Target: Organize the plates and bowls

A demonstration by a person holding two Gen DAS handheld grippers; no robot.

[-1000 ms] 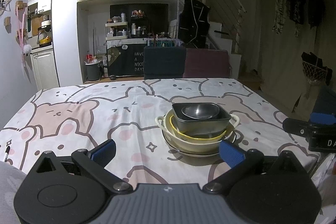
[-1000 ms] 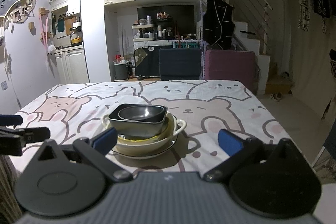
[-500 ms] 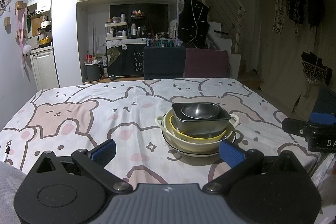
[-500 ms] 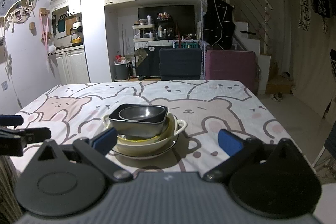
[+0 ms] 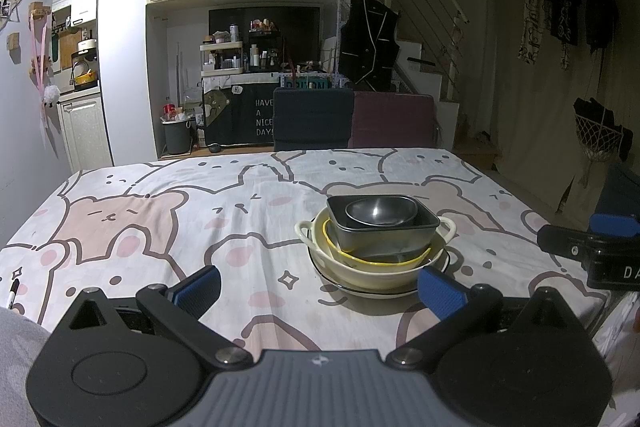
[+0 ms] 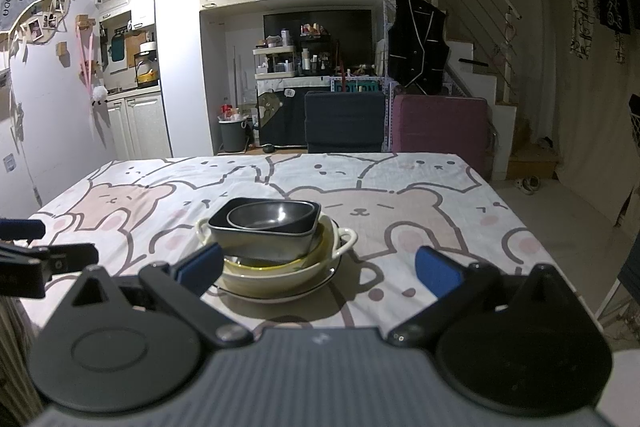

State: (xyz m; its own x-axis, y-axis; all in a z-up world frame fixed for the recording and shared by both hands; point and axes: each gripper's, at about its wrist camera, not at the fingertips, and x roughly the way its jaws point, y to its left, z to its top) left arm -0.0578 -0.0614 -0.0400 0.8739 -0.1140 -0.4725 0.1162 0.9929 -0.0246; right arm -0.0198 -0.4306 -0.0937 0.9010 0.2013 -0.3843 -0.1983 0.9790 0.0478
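One big table [image 5: 168, 227] under a bear-print cloth [image 6: 420, 211] carries the whole stack: white plate [image 5: 372, 291] at the bottom, cream two-handled bowl [image 5: 376, 273], yellow-rimmed bowl [image 5: 384, 259], dark square dish [image 5: 416, 231], and a small round metal bowl [image 5: 380, 211] on top. That pile sits around 1 o'clock in the left wrist view and 11 o'clock in the right wrist view. Both the left gripper [image 5: 318, 290] and right gripper [image 6: 318, 267] hang near the table's front edge, fingers spread wide and holding nothing.

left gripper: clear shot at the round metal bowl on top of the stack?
Probably yes. The left gripper is open and empty, and the round metal bowl sits uppermost, nested in the dark square bowl, with only bare tablecloth between. The right gripper stays off to the side.
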